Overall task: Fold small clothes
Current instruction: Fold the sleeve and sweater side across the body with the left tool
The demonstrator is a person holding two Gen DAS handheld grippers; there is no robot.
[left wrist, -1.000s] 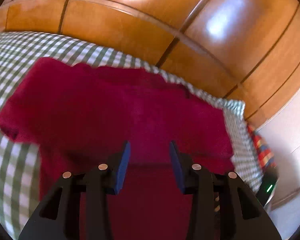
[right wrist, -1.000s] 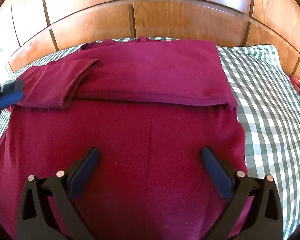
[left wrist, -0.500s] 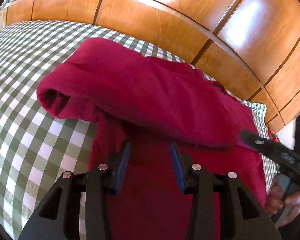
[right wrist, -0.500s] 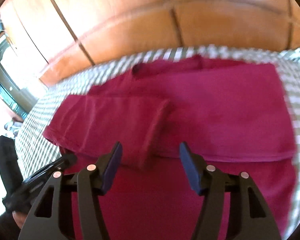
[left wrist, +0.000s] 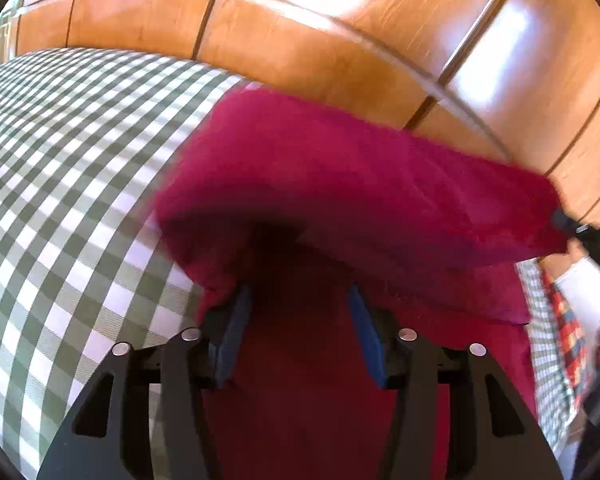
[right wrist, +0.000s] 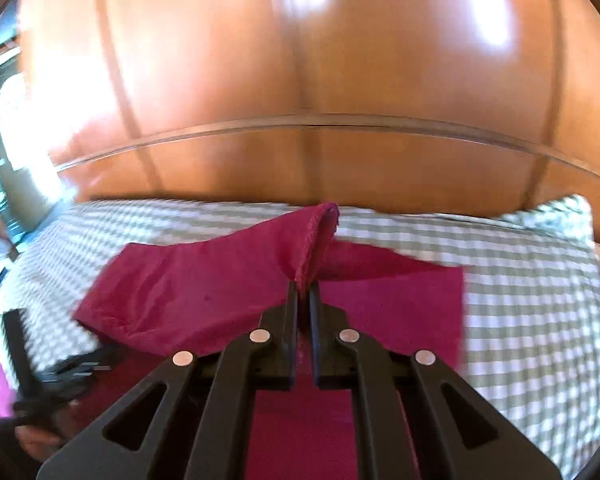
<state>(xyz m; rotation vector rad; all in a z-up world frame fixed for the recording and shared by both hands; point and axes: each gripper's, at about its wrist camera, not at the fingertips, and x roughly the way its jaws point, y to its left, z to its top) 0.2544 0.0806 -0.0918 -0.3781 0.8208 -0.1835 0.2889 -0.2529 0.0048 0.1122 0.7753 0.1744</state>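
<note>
Right tool point(right wrist: 304, 286) clenched on a fold of the crimson garment point(right wrist: 204, 296), edge lifted above the green-checked bedcover point(right wrist: 520, 280). Left tool point(left wrist: 298, 300) spread wide, gripping nothing, fingers under the raised cloth with the garment's lower layer beneath them. Garment lies on the bed against the wooden headboard point(right wrist: 300, 168). Both views motion-blurred.

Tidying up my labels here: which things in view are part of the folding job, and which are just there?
Part of the job:
red garment
right claw, shut on the garment
left claw, open over it

Just there:
checked bedsheet
wooden headboard
</note>
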